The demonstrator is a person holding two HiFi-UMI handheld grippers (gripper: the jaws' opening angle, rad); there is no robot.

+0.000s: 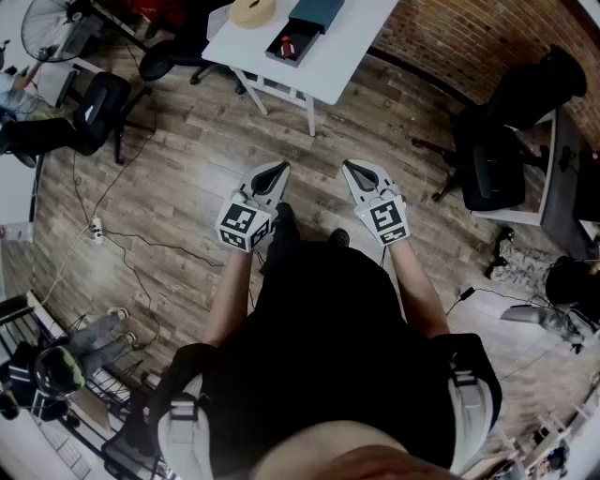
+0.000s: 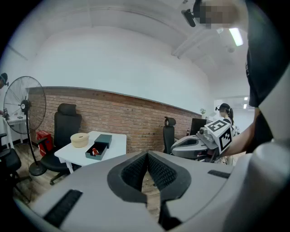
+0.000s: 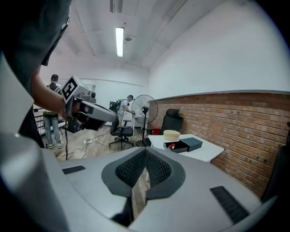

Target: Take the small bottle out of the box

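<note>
2 grippers: the left gripper [image 1: 277, 169] and the right gripper [image 1: 350, 167] are both clenched and empty, held side by side and pointing forward over the wooden floor [image 1: 197, 178].
Pads: in each gripper view the ribbed pads meet at the tip with nothing between them.
Small bottle: a reddish item [image 1: 286, 44] lies inside the open box; it is too small to tell its cap end.
Box: the dark tray [image 1: 298, 56] sits near the front edge of the white table [image 1: 352, 52], with its dark green lid [image 1: 317, 13] touching its far side and a round beige container [image 1: 251, 9] near it.
Gap: the table is well apart from both grippers, straight ahead and a little to the left.
Step in hand: approach, by my judgement; the bottle has not been touched yet.
Doing it well: step up square to the table, open 1 gripper before it enters the tray, and descend from above across the bottle's body.
Support: press the other gripper on the tray rim so the tray does not lift.
Risk: pinching the tray wall along with the bottle.
</note>
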